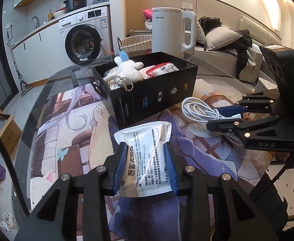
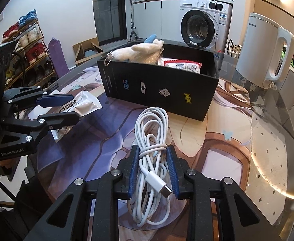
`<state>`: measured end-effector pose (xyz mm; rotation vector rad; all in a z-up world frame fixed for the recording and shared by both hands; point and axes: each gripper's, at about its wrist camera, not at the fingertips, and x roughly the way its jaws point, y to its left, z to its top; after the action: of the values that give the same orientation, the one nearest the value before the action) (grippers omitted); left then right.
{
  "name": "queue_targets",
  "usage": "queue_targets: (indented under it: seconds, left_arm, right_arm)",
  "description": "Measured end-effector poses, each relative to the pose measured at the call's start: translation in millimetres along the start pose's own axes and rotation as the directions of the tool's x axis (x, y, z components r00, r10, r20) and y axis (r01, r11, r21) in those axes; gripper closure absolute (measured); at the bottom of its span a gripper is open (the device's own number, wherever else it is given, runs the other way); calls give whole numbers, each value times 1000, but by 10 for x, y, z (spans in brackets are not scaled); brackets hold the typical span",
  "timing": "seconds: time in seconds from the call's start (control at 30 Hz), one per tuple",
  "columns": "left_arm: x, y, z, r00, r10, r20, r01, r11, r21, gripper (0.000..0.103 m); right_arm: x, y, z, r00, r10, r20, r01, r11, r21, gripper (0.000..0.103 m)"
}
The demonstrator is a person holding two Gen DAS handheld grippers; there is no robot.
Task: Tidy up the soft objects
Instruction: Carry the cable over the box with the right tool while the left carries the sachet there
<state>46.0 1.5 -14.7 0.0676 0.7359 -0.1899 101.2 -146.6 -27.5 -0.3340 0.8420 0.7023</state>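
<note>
On the glass table (image 2: pixel 267 140), with a plush toy (image 1: pixel 126 68) and snack packs (image 2: pixel 181 65) already boxed (image 2: pixel 159 92), my left gripper (image 1: pixel 144 160) pinches the white sachet (image 1: pixel 147 156) and my right gripper (image 2: pixel 152 170) the coiled cable (image 2: pixel 153 140), both unboxed.

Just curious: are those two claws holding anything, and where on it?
Left gripper clamps a white sachet by its long sides. Right gripper squeezes a coiled white cable across its middle.

White printed sachet (image 1: pixel 147 156), flat and crinkled, lying in front of the black box (image 1: pixel 159 94). Coiled white cable (image 2: pixel 153 158) with its plug end nearest, also just before the box. Inside the box: a white plush toy (image 1: pixel 126 68) with bead chain, and a red-and-white packet (image 1: pixel 165 68).
</note>
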Motion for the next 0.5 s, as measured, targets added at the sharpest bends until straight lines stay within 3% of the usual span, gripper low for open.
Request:
queue_targets:
  seconds: [0.5]
  left_arm:
    - [-146, 34, 168, 999, 6, 54, -5, 1000, -10, 67]
  right_arm:
    - [-262, -94, 44, 998, 1, 60, -3, 999, 40, 76]
